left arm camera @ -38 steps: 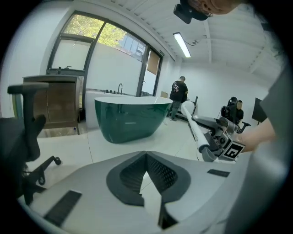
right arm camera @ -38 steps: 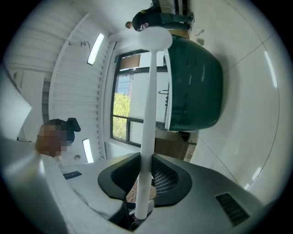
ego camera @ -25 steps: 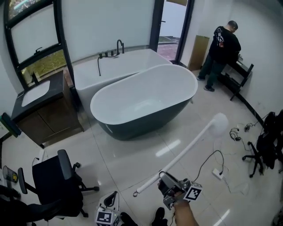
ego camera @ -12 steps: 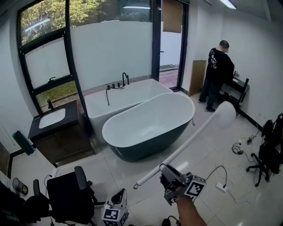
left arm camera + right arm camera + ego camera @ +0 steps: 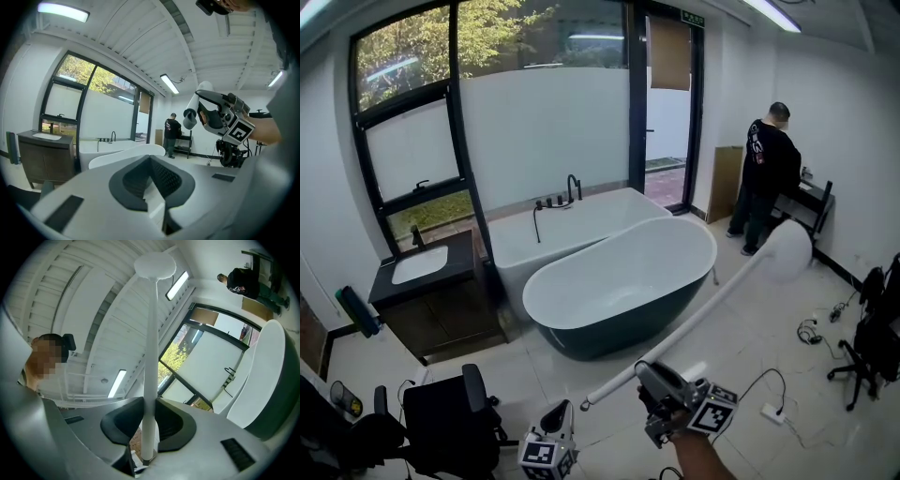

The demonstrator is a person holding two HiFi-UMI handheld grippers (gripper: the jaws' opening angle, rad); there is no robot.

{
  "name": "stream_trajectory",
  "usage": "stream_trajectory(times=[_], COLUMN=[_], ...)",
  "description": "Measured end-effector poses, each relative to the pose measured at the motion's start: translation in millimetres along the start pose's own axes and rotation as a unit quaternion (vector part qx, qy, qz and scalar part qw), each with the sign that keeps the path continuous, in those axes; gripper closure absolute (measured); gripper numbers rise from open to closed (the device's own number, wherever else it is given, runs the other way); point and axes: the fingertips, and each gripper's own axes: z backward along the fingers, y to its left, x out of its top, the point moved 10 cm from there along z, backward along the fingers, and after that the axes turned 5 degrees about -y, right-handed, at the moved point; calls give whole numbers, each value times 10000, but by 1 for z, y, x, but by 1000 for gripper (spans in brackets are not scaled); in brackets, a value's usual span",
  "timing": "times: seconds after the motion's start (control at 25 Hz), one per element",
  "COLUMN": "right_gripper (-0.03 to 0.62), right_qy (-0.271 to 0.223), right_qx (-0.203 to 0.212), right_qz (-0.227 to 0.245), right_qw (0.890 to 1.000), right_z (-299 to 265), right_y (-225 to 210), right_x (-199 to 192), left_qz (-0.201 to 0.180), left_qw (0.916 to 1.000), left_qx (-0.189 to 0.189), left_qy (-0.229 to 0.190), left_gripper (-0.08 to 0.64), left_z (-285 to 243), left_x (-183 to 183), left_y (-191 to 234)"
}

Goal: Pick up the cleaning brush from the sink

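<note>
The right hand-held gripper (image 5: pixel 656 382) was pinching the cleaning brush (image 5: pixel 712 300) near the lower end of its long white handle. In the right gripper view, the handle (image 5: pixel 151 357) stood clamped between the two dark pads (image 5: pixel 123 425) of this hand-held gripper (image 5: pixel 149 420). From there it ran straight out beyond the jaws to the round white brush head (image 5: pixel 154 264). In the head view the head (image 5: pixel 789 251) hung in the air far up and to the right of that hand-held gripper. A short stub of handle stuck out on the other side, toward the left hand-held gripper (image 5: pixel 555 419).

The left hand-held gripper (image 5: pixel 151 171) had its jaws pressed together with nothing between them. It was just to the left of the right one and lower in the head view.

The white sink (image 5: pixel 419 264), set in a dark tabletop (image 5: pixel 459 251), lay well ahead and to the left of both hand-held grippers, well apart from the brush. A dark bathtub (image 5: pixel 581 333) stood ahead of them, between them and the window.
</note>
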Motion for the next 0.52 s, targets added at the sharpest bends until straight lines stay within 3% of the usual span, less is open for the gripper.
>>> stream_trajectory(times=[0.52], right_gripper=[528], right_qy=[162], right_qx=[67], right_qz=[273], right_qw=[9995], right_z=[-9], right_y=[-18], right_x=[18], left_qz=[-16], left_qw=[9999], left_qx=[17], left_qy=[-109], left_gripper=[563], left_z=[-35], left_x=[-3], left_y=[-5])
